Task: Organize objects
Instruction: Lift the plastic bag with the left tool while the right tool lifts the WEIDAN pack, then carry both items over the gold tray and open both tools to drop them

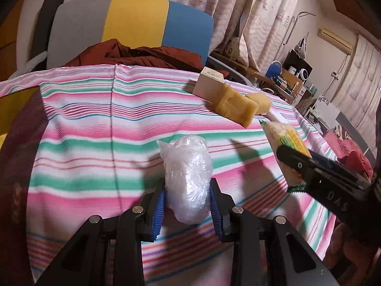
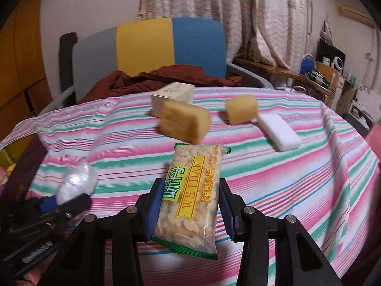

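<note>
The left tool point(image 1: 187, 203), bottom centre of its view, is closed on a clear plastic bundle point(image 1: 187, 178), blue pads pressed against both its sides. The right tool point(image 2: 188, 208), bottom centre of its own view, grips a snack packet point(image 2: 189, 190) marked WEIDAN, its jaws nearly closed on the packet's sides. Both items are held above the striped surface point(image 2: 273, 178). Beyond the packet, mid-frame, lie a yellow block point(image 2: 184, 124), a cream box point(image 2: 172, 95) behind it, a smaller yellow block point(image 2: 241, 108) and, just beside that, a white block point(image 2: 279, 132). At upper centre stands a grey, yellow and blue chair point(image 2: 166, 47) with dark red cloth point(image 2: 154, 77) on its seat.
</note>
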Tool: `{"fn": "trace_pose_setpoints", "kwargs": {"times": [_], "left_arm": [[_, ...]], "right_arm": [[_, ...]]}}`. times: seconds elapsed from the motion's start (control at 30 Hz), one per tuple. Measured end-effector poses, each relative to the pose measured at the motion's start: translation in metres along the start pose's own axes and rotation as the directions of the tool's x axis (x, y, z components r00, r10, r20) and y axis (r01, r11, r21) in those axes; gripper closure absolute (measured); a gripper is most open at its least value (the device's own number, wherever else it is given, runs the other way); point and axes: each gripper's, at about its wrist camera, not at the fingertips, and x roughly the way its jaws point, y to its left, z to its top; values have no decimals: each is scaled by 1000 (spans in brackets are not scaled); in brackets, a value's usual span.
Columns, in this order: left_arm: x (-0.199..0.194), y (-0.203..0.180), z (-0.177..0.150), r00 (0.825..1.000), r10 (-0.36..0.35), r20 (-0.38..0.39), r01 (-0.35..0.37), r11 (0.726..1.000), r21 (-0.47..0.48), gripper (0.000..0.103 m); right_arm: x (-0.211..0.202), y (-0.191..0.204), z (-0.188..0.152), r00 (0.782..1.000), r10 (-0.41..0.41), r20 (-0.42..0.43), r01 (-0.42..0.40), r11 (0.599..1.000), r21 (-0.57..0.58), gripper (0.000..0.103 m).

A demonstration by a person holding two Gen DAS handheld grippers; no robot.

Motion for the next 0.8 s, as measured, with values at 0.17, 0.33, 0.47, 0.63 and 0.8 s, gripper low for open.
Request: {"fn": "trace_pose_setpoints", "kwargs": {"times": [0.17,0.33,0.47,0.63,0.8], "left_arm": [[-28,-3,-11,999,21,45,-24,999,44,70],[-66,3,-28,996,-8,89,6,1000,27,70],[-91,8,-39,994,-13,112,10,999,35,70],[-122,21,-45,988,-15,155,12,1000,16,70],[-147,44,-41,982,18,190,-8,999,-54,70]], "right_arm": [[-14,22,1,999,37,9,-36,999,-29,58],[-23,38,-4,997,74,2,-74,997,-33,58],[-27,51,-8,993,114,-11,-114,993,-28,58],[-34,70,-10,980,196,-22,-196,981,-4,58],[-48,94,-7,963,268,-10,-268,963,-16,58]]}}
